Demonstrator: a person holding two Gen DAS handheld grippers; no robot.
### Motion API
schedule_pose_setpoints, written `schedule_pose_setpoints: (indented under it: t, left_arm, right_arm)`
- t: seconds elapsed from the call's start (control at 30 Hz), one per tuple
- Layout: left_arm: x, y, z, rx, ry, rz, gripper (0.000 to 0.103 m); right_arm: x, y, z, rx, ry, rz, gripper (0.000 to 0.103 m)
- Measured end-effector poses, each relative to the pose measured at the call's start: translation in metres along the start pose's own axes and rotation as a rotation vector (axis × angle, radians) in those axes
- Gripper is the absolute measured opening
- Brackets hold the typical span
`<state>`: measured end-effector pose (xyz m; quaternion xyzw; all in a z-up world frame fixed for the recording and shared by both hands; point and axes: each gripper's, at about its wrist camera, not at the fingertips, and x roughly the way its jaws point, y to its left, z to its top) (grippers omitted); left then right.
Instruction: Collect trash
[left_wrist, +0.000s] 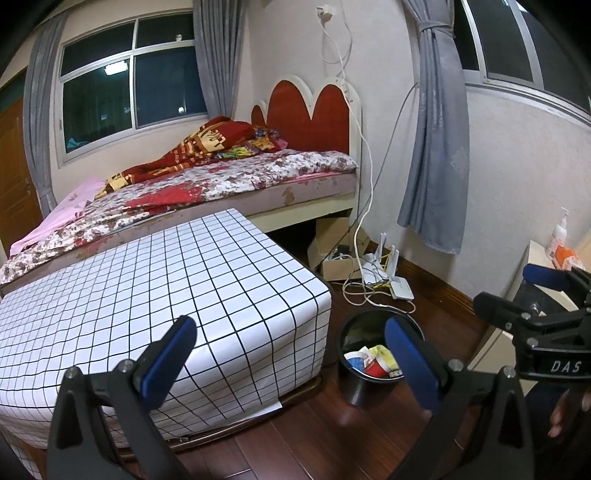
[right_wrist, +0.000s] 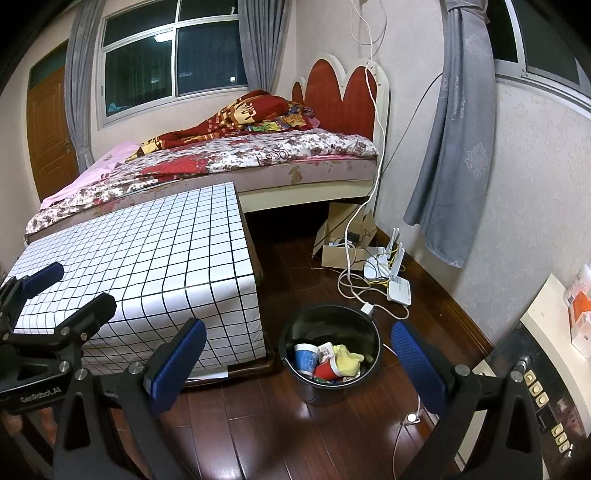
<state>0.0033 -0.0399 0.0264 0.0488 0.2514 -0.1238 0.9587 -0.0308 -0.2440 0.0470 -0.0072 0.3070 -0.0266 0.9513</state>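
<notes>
both grippers are up in the air with nothing in them, the left gripper (left_wrist: 290, 363) and the right gripper (right_wrist: 299, 363) each with fingers spread wide apart. the trash (right_wrist: 328, 360), some paper cups and a yellow crumpled thing, sits in the black bin (right_wrist: 291, 334) on the wood floor just beside the grid-cloth table (right_wrist: 147, 251). my guess is they're held back and splayed because nothing is left to grab on the table top, so it looks about wrapped up.
</notes>
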Motion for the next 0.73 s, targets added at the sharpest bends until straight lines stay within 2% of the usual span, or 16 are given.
schedule_pose_setpoints:
  t: [0.47,0.73]
  left_arm:
    - [0.000,0.007,-0.001,-0.004,-0.014,-0.017,0.102]
    - [-0.002,0.012,-0.002,-0.013,-0.014,-0.058,0.102]
  right_arm:
    - [0.000,-0.002,0.001,-0.002,0.001,0.000,0.102]
    - [0.000,-0.002,0.001,0.000,0.001,0.001,0.102]
